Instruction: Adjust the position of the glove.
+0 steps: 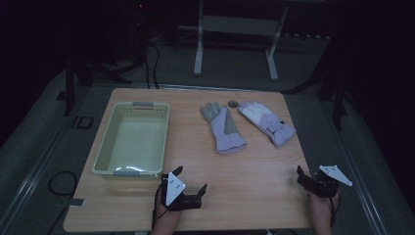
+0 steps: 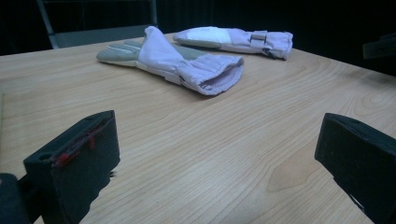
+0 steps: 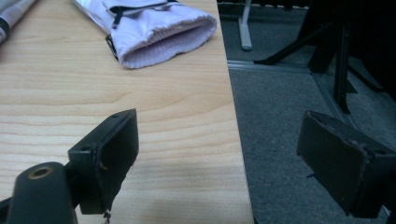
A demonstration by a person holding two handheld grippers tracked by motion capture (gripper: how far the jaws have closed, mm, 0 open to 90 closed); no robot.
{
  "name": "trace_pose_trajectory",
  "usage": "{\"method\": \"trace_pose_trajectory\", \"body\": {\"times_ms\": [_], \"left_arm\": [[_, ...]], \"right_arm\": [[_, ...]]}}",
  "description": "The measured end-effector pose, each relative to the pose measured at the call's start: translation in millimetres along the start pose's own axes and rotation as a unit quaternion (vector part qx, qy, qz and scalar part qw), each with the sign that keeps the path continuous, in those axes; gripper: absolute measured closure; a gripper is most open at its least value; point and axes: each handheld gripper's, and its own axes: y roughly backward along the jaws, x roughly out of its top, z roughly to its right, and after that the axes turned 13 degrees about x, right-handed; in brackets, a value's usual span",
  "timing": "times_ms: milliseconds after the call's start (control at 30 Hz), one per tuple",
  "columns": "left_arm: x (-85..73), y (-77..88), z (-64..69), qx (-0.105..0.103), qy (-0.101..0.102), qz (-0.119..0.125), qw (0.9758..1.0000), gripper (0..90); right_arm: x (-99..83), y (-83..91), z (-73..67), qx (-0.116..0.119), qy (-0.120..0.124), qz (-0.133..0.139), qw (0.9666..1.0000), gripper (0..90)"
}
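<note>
Both tools idle at the near edge of the desk (image 1: 244, 196): left tool (image 1: 192, 182) and right tool (image 1: 309, 177) have jaws spread wide, nothing between them. Two lilac gloves lie mid-desk, well ahead: left glove (image 1: 222, 128) cuff toward me, right glove (image 1: 266, 122) near the right edge. Soft, light, floppy; I'd pinch the gathered cuff (image 2: 215, 74), fabric bunches there. Basket (image 1: 134, 172) sits left.

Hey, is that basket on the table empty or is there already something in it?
Empty. In the high view the basket shows only its bare pale bottom; both gloves, the left glove and the right glove, lie outside on the table.
</note>
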Motion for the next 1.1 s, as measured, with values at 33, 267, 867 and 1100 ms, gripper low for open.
{"method": "trace_pose_trajectory", "body": {"times_ms": [33, 267, 867, 1100], "left_arm": [[0.0, 0.0, 0.0, 0.0, 0.0, 0.0, 1.0, 0.1], [-0.1, 0.1, -0.4, 0.003, 0.002, 0.003, 1.0, 0.1], [-0.2, 0.4, -0.7, 0.002, 0.001, 0.003, 1.0, 0.1], [-0.3, 0.5, -0.3, 0.003, 0.002, 0.004, 1.0, 0.1]], "right_arm": [[0.0, 0.0, 0.0, 0.0, 0.0, 0.0, 1.0, 12.7], [0.1, -1.6, -3.9, -0.025, 0.01, -0.014, 0.9995, 11.7], [13.4, -6.5, -2.0, 0.034, -0.061, -0.102, 0.9923, 13.7], [30.5, -2.3, -2.3, 0.045, -0.054, -0.099, 0.9926, 14.0]]}}
